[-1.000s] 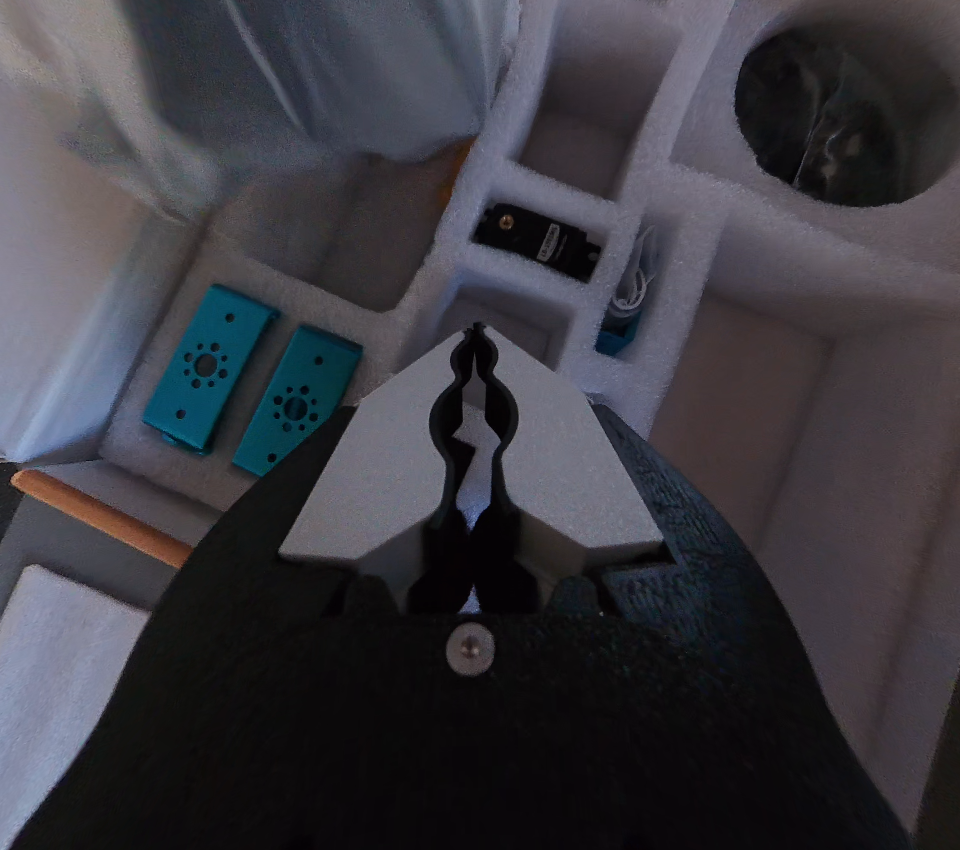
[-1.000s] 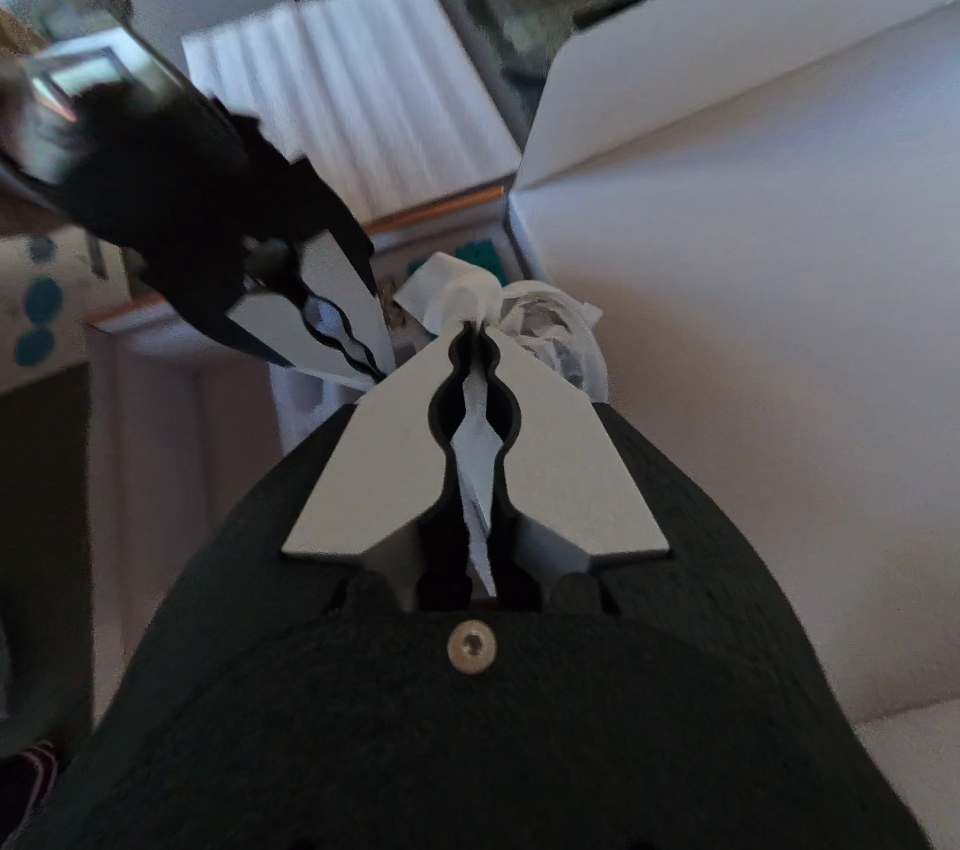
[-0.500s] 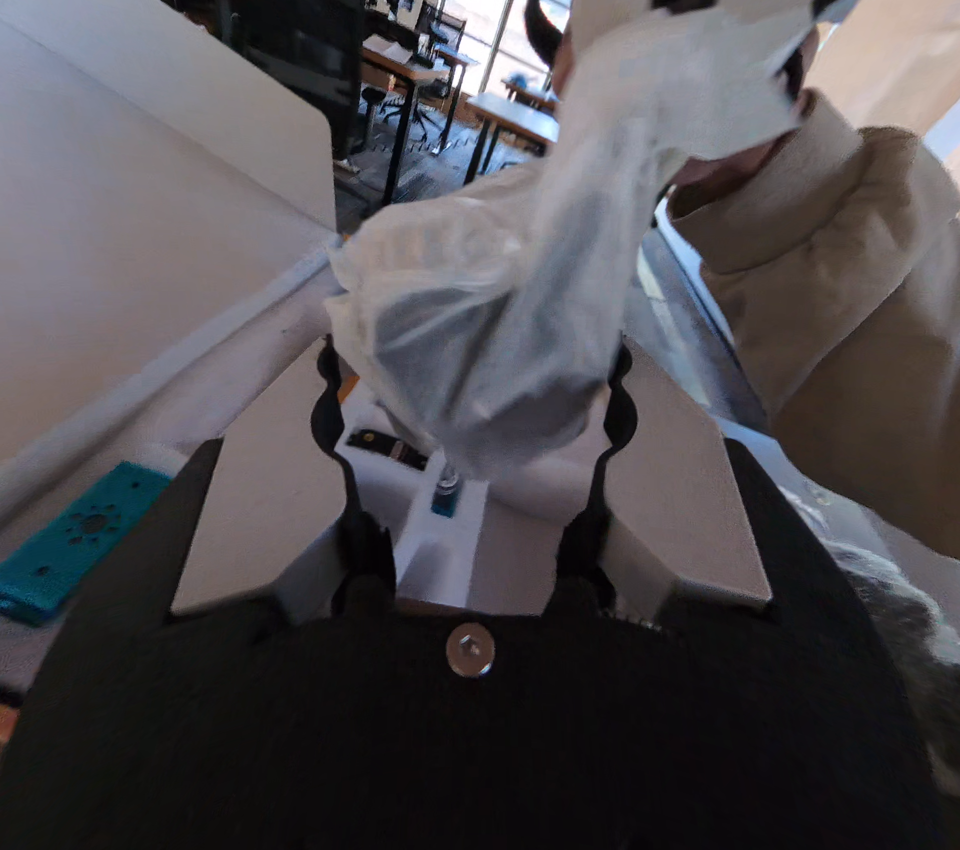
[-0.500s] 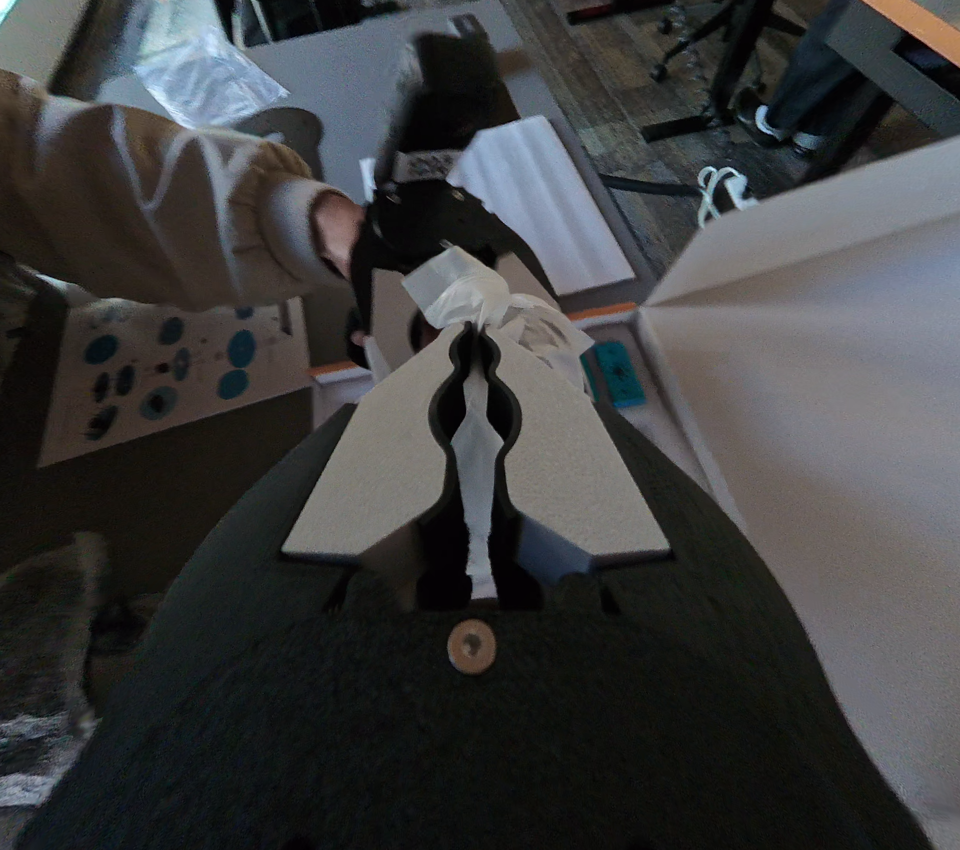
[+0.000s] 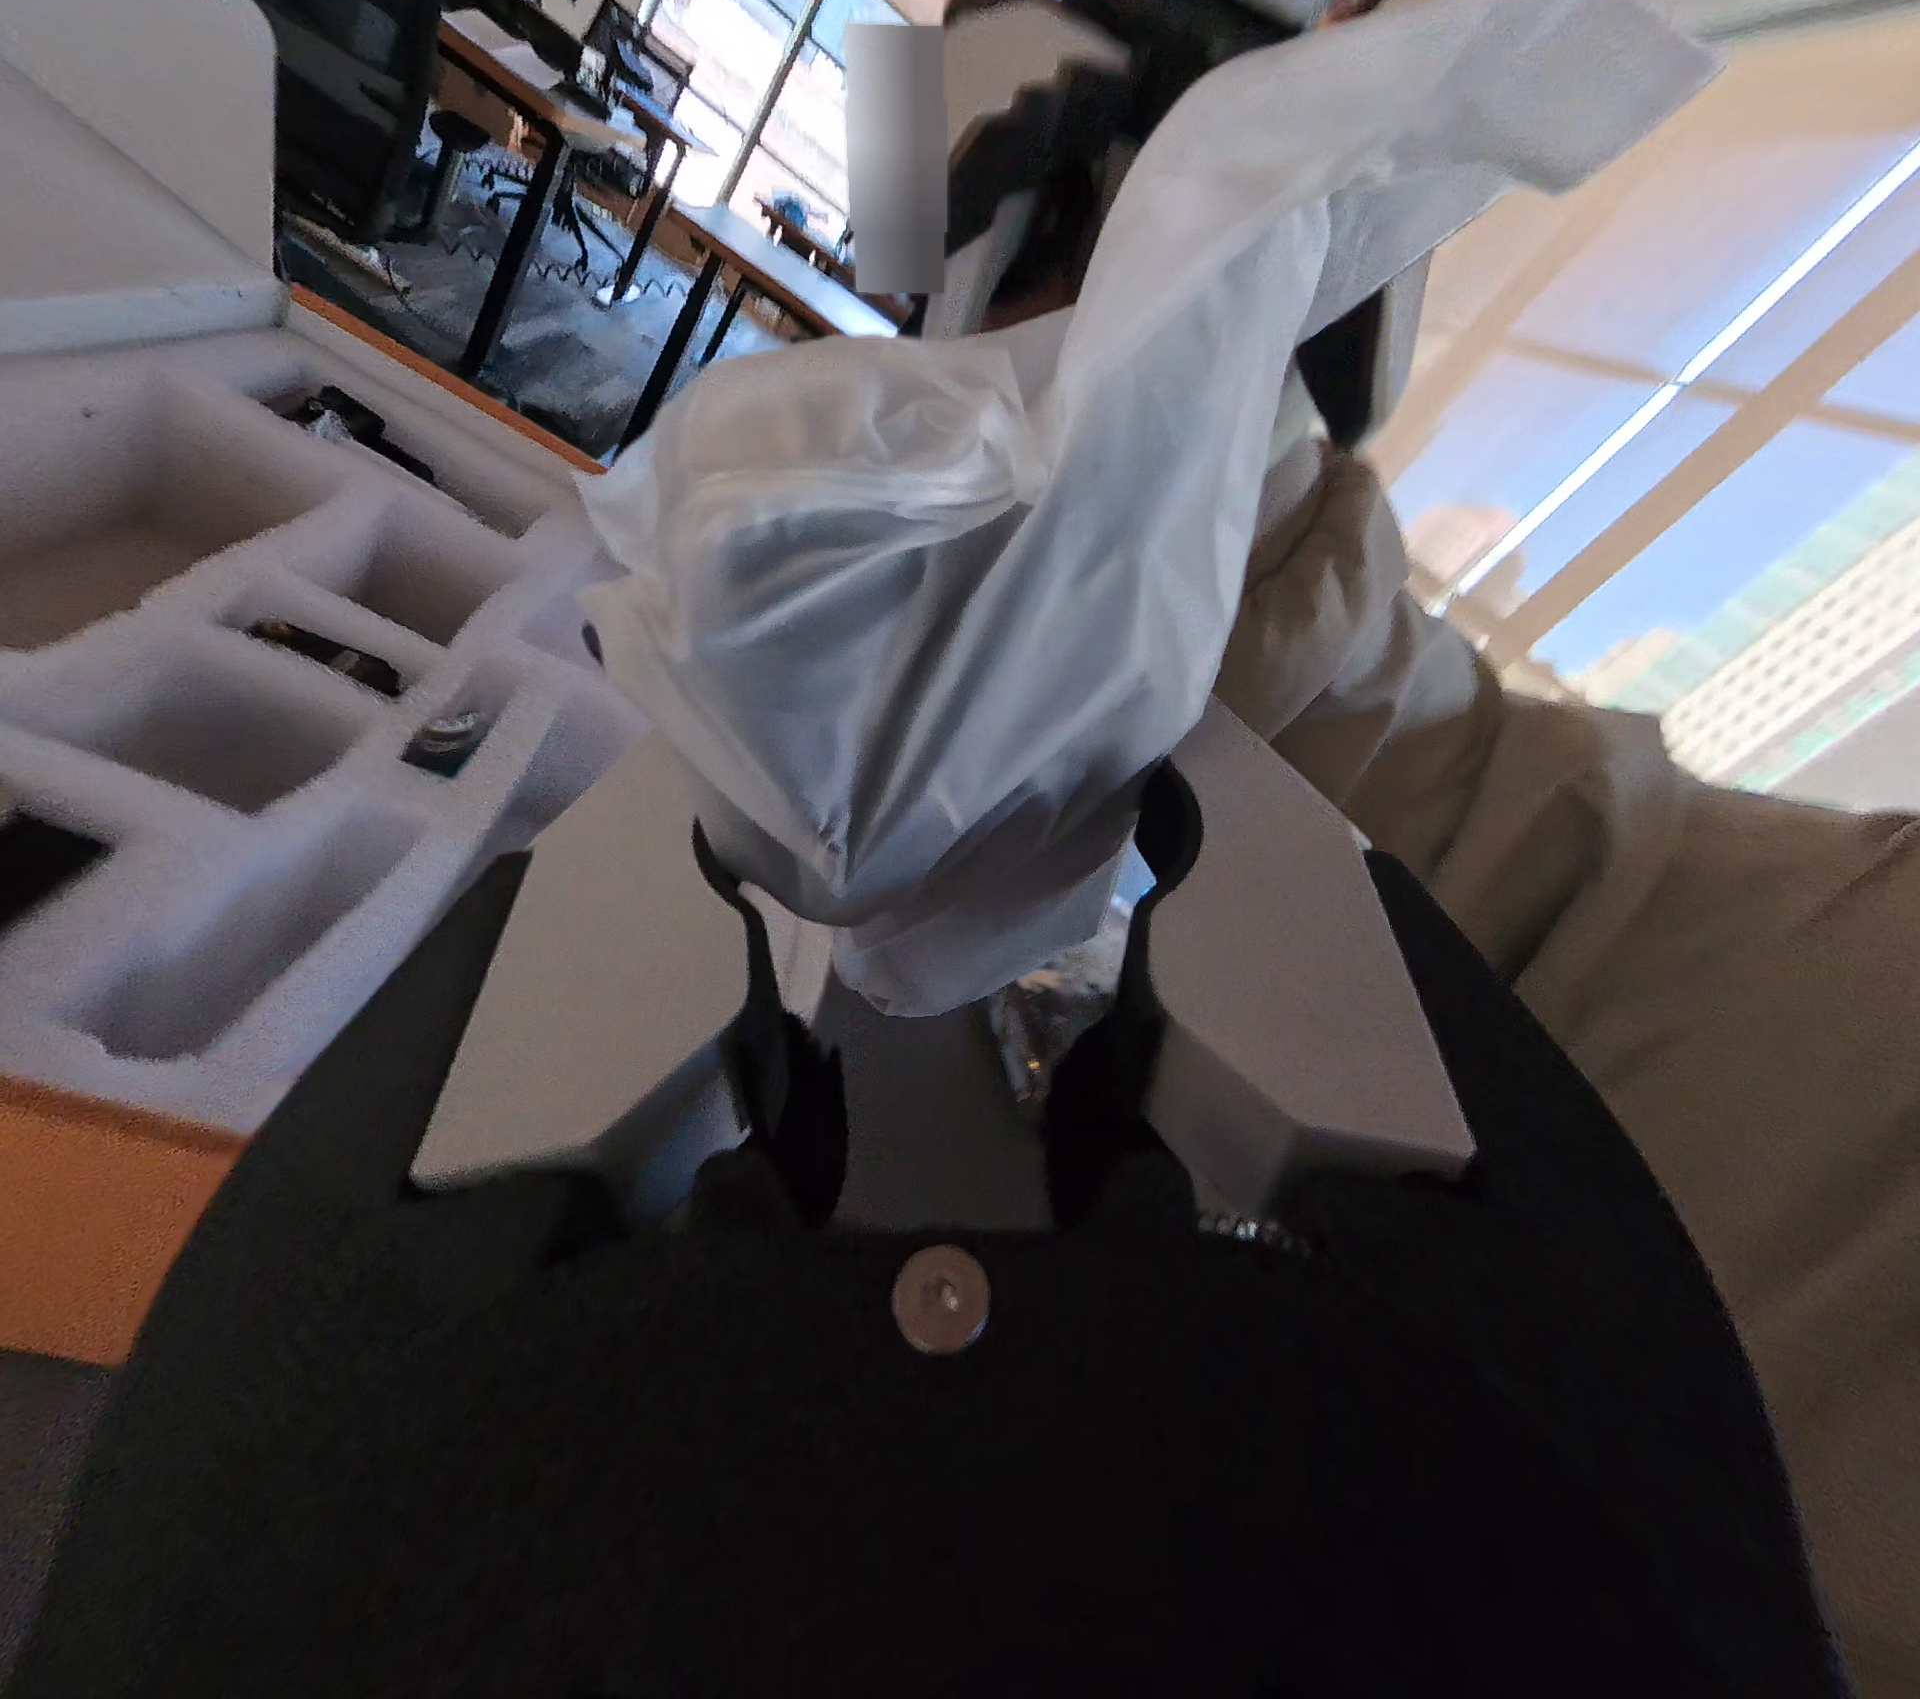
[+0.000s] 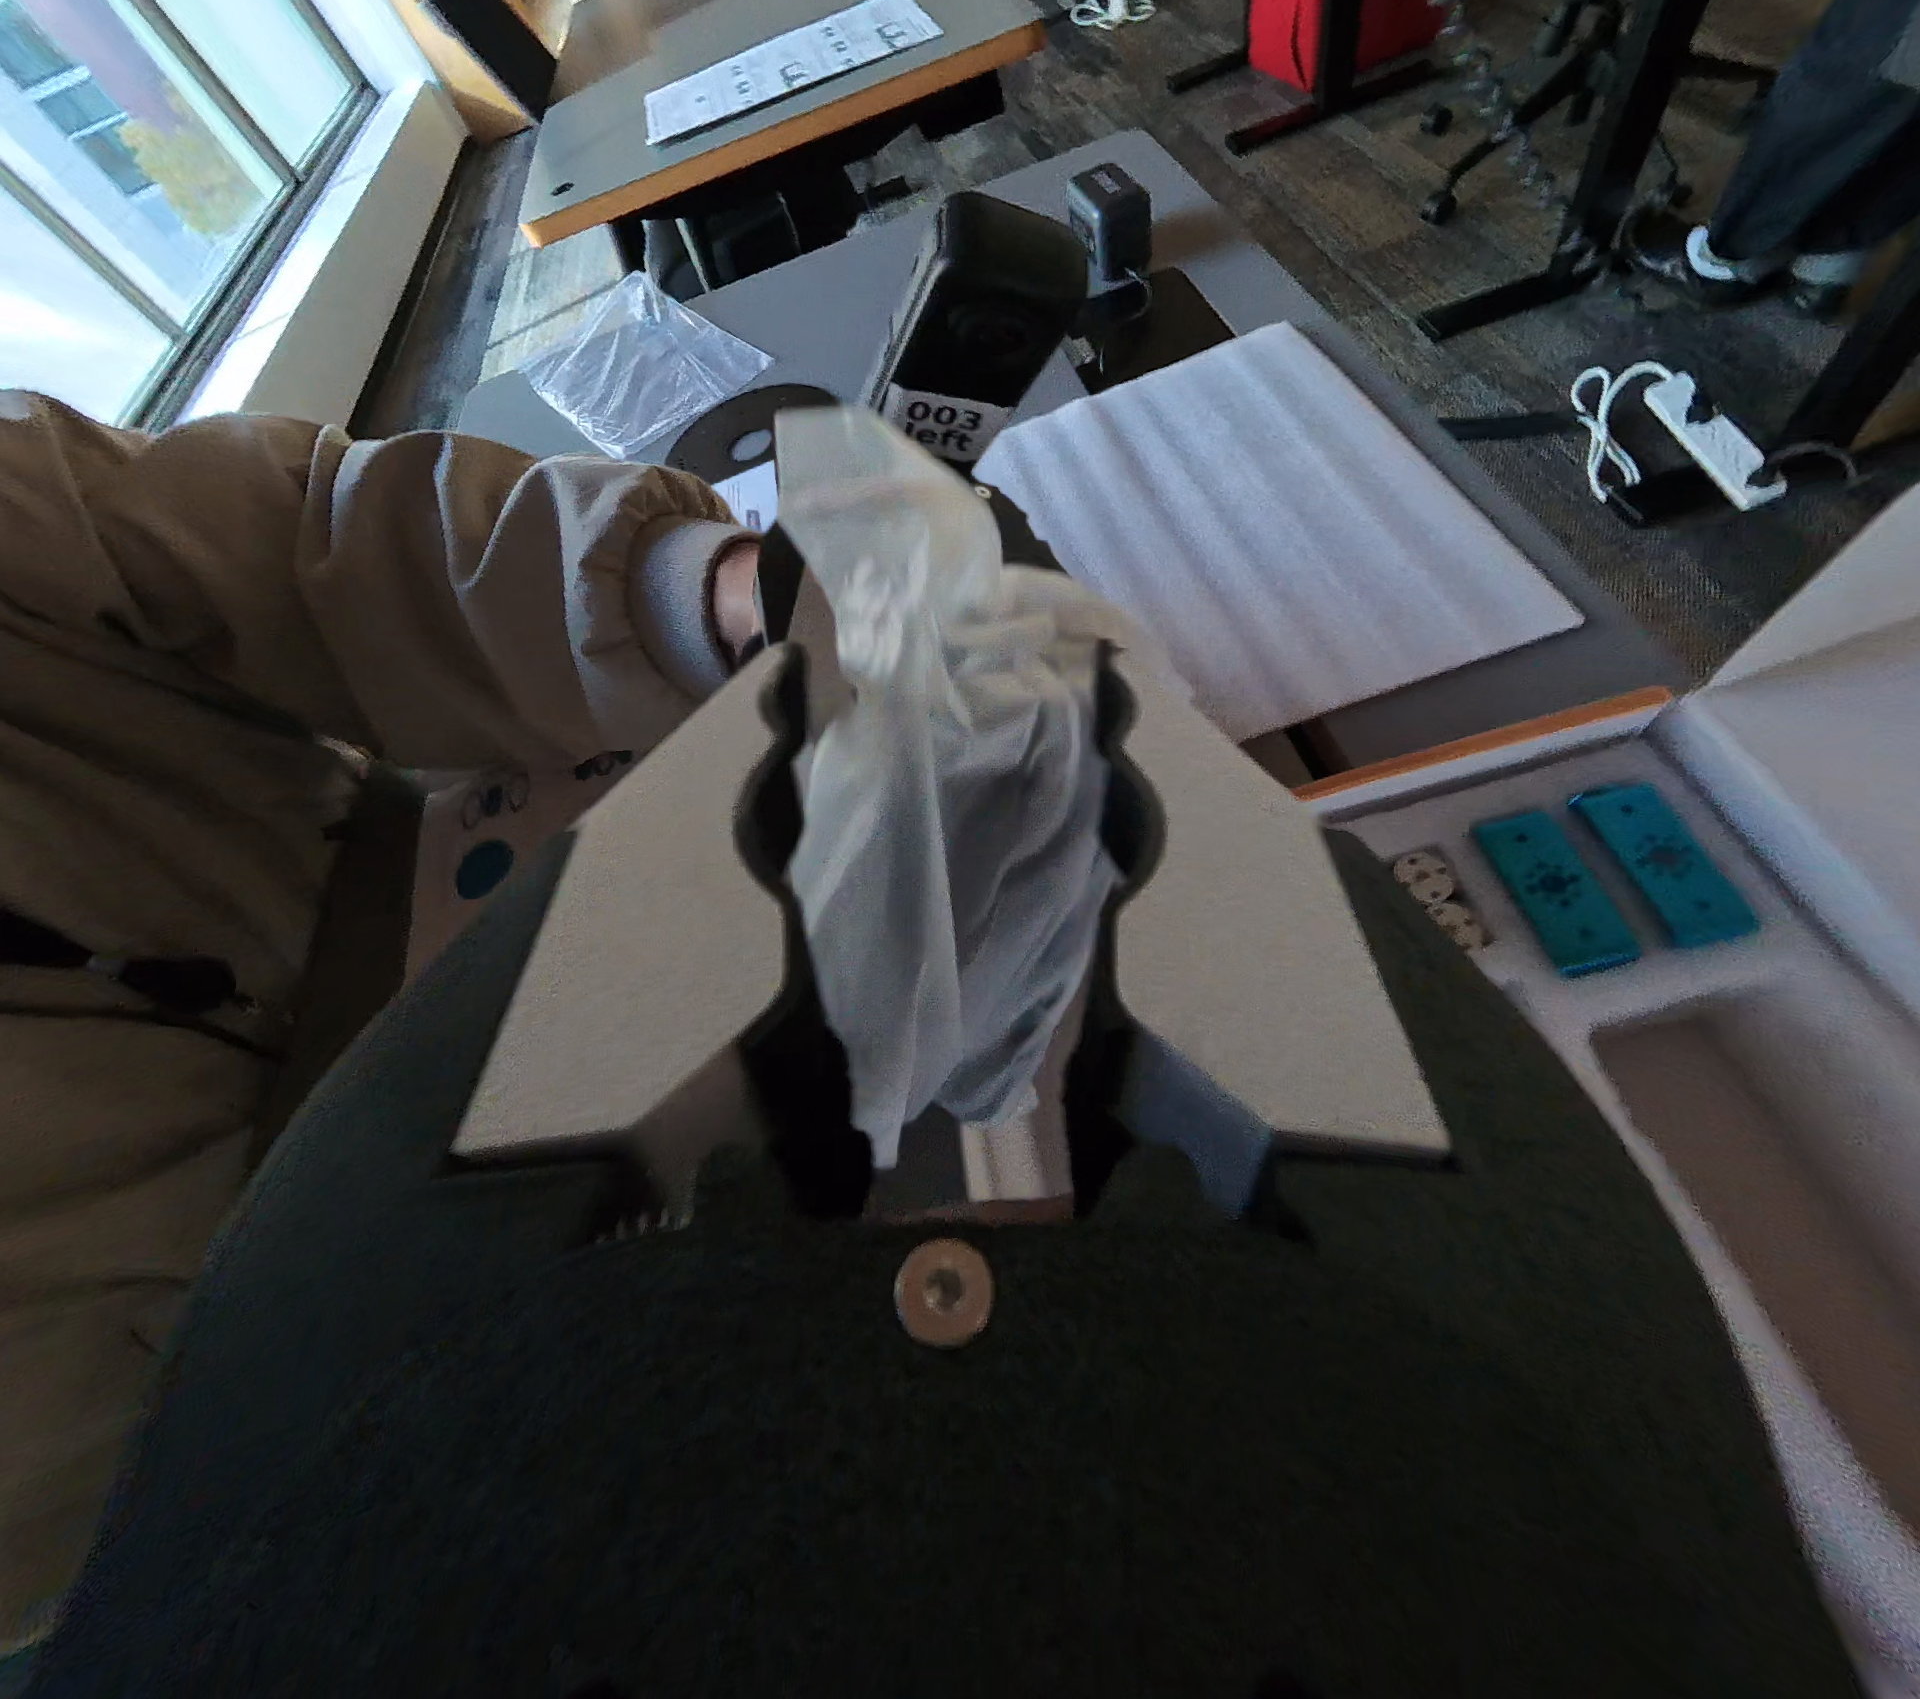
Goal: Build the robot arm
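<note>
A translucent white plastic bag [image 5: 935, 631] with a dark part inside hangs in the air between both grippers. My left gripper [image 5: 935, 808] is closed around the bag's bulging lower end, with its fingers pressing on both sides. My right gripper [image 6: 940, 662] is open. The bag's twisted neck [image 6: 935, 870] runs loosely between its jaws, and a free flap sticks up past the tips. The left gripper's black body [image 6: 977, 309] shows just behind the bag in the right wrist view. What is inside the bag is not clear.
A white foam tray [image 5: 208, 818] with several compartments lies to the left in an open box. It holds two teal plates [image 6: 1610, 880] and small dark parts. A ribbed foam sheet [image 6: 1268, 527] and a clear bag [image 6: 634, 371] lie on the grey table. A tan sleeve [image 6: 364, 589] is close by. The grippers' ends are close to 7 centimeters from one another.
The bag was lifted out of the foam tray. My right gripper, shut on its neck before, has opened. My left gripper opened wide, came up under the bag and narrowed onto it.
</note>
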`<move>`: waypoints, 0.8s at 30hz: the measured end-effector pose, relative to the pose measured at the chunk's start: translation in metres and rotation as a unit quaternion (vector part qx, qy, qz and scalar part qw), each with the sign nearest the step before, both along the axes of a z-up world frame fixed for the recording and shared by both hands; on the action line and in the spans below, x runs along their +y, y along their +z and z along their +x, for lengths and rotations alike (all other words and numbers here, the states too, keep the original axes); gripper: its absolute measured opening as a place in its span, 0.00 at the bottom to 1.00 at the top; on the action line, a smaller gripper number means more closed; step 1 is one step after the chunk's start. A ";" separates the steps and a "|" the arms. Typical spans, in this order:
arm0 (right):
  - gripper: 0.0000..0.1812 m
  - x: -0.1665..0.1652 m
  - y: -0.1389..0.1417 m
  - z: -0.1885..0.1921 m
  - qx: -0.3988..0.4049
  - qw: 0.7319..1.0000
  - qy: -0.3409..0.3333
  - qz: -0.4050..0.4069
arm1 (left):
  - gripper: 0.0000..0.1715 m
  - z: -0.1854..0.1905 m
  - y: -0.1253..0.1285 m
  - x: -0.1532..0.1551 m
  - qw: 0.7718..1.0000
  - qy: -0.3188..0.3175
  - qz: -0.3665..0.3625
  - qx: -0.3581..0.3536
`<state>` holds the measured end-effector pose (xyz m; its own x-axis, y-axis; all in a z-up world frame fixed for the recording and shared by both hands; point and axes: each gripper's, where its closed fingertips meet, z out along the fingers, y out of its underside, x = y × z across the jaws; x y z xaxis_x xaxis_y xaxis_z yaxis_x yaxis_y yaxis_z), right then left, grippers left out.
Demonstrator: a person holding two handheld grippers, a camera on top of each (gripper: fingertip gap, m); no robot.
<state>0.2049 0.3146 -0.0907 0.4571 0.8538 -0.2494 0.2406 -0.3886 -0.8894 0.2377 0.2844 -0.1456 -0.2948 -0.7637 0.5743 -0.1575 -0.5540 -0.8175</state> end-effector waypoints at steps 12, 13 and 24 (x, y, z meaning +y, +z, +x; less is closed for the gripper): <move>0.38 -0.052 -0.076 -0.082 -0.049 0.996 0.030 -0.069 | 0.42 -0.095 0.027 -0.008 0.996 0.077 0.008 -0.047; 0.37 -0.051 -0.071 -0.094 -0.059 0.996 0.039 -0.060 | 0.42 -0.109 0.031 -0.008 0.995 0.085 0.018 -0.047; 0.38 0.016 -0.066 -0.341 -0.057 0.987 0.138 -0.061 | 0.40 -0.360 0.034 0.063 0.973 0.227 0.034 0.012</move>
<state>-0.1360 0.3307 -0.1569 0.2431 0.9160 -0.3192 0.4476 -0.3979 -0.8008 -0.1223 0.3478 -0.1117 0.0955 -0.8487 0.5202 0.0708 -0.5155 -0.8540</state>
